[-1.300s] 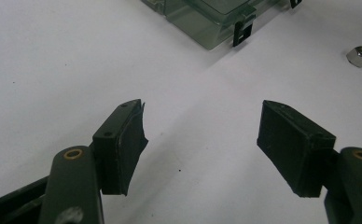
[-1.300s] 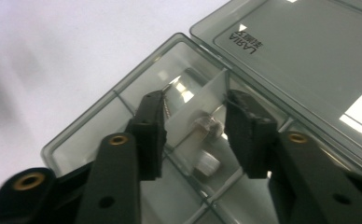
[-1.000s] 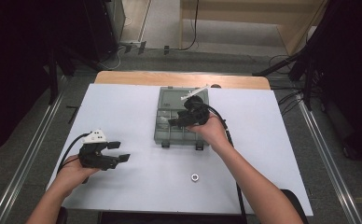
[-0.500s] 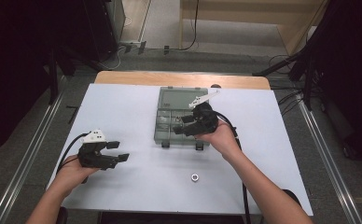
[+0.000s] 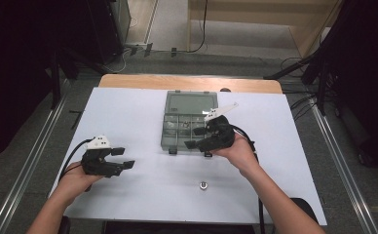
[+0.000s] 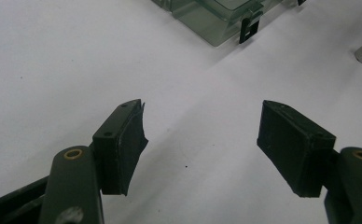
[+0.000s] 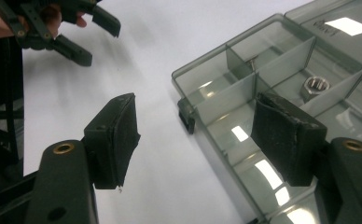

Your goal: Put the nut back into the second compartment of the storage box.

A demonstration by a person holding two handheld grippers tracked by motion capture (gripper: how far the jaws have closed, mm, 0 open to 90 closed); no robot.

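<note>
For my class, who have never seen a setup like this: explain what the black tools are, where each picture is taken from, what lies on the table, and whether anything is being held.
A person sits at a white table holding a hand tool in each hand: the left gripper and the right gripper. Each has two black fingers that pinch things.

The high view looks down from above the person. The other two pictures come from small cameras riding on each gripper, looking out along its fingers.

On the table lies a clear box with compartments, its lid open; one compartment holds a nut. A second loose nut lies on the table nearer the person.

Nothing is held. Both grippers are open; the right one's fingers have just been opening, beside the box's front corner, with nothing between them.
</note>
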